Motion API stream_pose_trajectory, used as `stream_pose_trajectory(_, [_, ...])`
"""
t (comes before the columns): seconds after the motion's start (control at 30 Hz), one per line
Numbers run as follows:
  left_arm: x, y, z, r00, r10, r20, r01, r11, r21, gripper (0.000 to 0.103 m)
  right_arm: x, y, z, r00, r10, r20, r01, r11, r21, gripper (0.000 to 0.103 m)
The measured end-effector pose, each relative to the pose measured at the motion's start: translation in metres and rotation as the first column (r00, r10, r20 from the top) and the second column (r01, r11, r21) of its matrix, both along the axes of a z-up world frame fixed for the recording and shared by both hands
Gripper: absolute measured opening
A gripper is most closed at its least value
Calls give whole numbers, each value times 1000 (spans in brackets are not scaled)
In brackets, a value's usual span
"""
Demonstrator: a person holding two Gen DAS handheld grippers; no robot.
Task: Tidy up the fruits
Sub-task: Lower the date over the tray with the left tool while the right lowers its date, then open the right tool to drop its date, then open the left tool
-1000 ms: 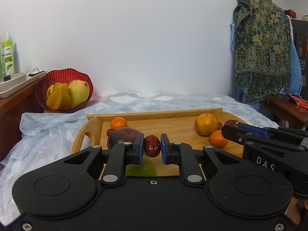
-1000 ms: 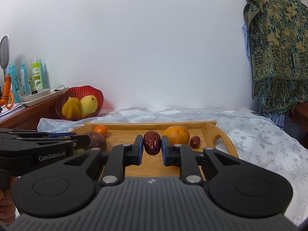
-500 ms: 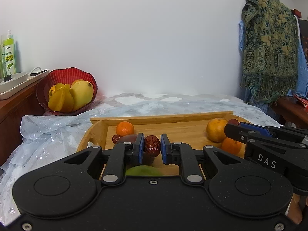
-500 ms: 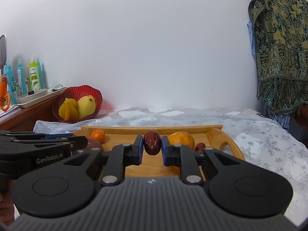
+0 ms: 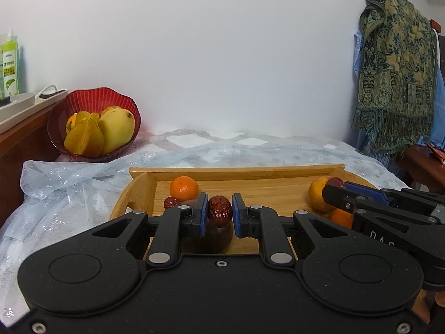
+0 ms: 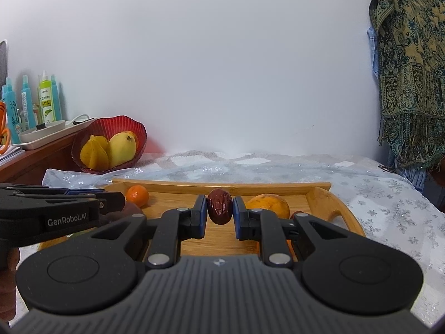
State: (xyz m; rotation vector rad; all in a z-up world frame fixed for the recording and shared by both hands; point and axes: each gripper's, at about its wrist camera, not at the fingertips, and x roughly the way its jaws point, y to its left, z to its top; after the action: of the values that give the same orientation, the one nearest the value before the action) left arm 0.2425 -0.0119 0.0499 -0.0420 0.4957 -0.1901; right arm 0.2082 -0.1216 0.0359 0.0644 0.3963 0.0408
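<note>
You held one red jujube point(image 5: 219, 211) clenched in the left gripper point(image 5: 219, 215) and a second jujube point(image 6: 220, 206) clamped in the right gripper point(image 6: 220, 213), both raised above the wooden tray point(image 5: 236, 170) on the pale, glittery tablecloth point(image 5: 64, 194). Each dried fruit was small, oval and wrinkled, its dark red skin glossy; such fruit likely weighed almost nothing and gave a little under pressure, so the blue pads point(image 5: 203, 213) squeezing it across its narrow middle looked the sound hold, with the ends poking out above and below. The waxy skin could slip if the grip eased. On the tray's smooth bamboo-coloured floor lay a dimpled mandarin point(image 5: 184, 188), a loose jujube point(image 5: 171, 202) just beside it, and a larger orange point(image 6: 268, 202) toward the right handle. Well beyond the tray, a ribbed red glass bowl point(image 5: 91, 103) held a smooth yellow mango point(image 5: 116, 128) and a ridged starfruit point(image 5: 84, 138).
</note>
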Motion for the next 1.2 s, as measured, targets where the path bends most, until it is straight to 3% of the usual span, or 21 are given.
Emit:
stream_pose_trajectory(0.53, [30, 6, -6, 996, -45, -78, 41, 998, -53, 17, 19, 6, -9, 997, 25, -73, -27, 999, -25, 24])
stream_pose_trajectory(1.2, [66, -16, -7, 967, -140, -211, 136, 990, -35, 17, 47, 9, -14, 985, 67, -157, -74, 996, -41, 24])
